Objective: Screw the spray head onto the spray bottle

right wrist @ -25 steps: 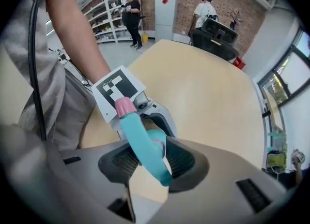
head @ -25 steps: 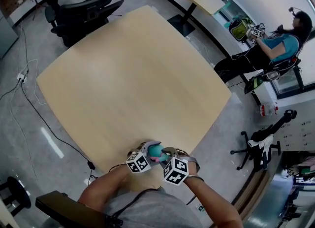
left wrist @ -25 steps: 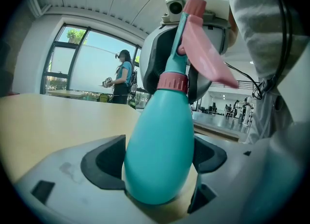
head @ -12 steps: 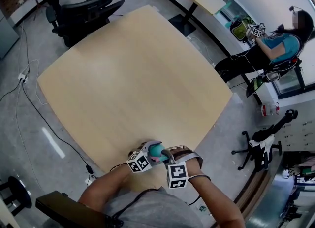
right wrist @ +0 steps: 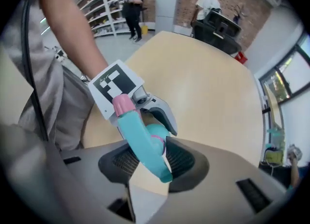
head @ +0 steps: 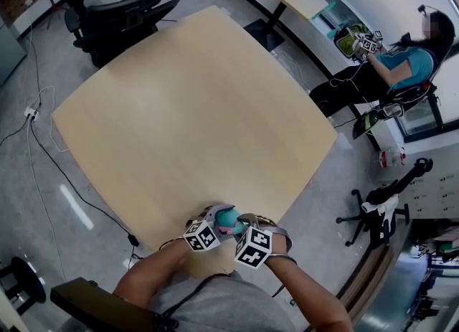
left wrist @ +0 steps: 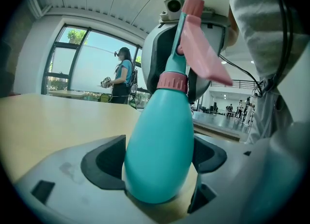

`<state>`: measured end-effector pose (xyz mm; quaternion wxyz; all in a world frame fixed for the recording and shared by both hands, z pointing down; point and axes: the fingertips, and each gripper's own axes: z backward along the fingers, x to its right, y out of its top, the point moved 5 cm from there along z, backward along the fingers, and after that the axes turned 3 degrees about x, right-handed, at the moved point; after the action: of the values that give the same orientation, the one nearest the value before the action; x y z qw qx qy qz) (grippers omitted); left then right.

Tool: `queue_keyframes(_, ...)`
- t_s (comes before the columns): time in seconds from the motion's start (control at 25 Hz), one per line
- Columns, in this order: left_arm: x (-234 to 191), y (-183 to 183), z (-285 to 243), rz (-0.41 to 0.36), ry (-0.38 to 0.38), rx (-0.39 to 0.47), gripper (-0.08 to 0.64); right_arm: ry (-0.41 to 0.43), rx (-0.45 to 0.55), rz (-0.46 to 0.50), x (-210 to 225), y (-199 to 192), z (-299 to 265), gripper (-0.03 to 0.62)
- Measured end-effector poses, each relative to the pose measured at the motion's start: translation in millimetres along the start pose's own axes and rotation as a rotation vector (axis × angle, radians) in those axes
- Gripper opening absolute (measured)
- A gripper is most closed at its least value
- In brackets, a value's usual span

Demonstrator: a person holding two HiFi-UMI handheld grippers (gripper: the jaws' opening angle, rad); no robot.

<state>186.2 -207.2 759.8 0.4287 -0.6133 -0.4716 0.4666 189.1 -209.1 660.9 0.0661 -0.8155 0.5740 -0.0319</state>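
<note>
A teal spray bottle point(left wrist: 160, 155) with a pink collar point(left wrist: 173, 82) stands upright between the pads of my left gripper point(left wrist: 157, 170), which is shut on its body. The spray head point(right wrist: 140, 138), teal with a pink nozzle point(right wrist: 123, 104), sits on the bottle's neck. It lies between the jaws of my right gripper point(right wrist: 147, 162), which are closing with the pads on it. In the head view both grippers meet over the bottle point(head: 226, 218) at the near edge of the table point(head: 193, 108). The left gripper point(head: 217, 216) is at the left and the right gripper point(head: 241, 224) at the right.
The wooden table spreads out ahead of the grippers. Black office chairs point(head: 122, 15) stand beyond its far left corner. A seated person point(head: 401, 65) is at the far right. Cables point(head: 36, 144) run over the floor to the left, and another chair point(head: 380, 212) is at the right.
The right gripper's marker cube swung down and toward me half a second ago, then came back to where it was. The left gripper and the bottle stayed still.
</note>
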Motion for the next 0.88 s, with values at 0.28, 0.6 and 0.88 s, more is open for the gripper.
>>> queue_keyframes(0.28, -1.4, -0.3, -1.0, 0.015, 0.003, -0.001, 0.383, -0.040, 0.072, 0.352, -8.3, 13.5, 11.8, 0.158)
queue_keyframes(0.6, -1.9, 1.1, -3.1, 0.011, 0.010, -0.002, 0.383, -0.032, -0.019, 0.354, -7.9, 10.7, 8.1, 0.138)
queue_keyframes(0.88, -2.9, -0.8, -2.1, 0.000, 0.039, 0.003, 0.383, -0.121, -0.004, -0.027, 1.5, 13.4, 0.5, 0.138)
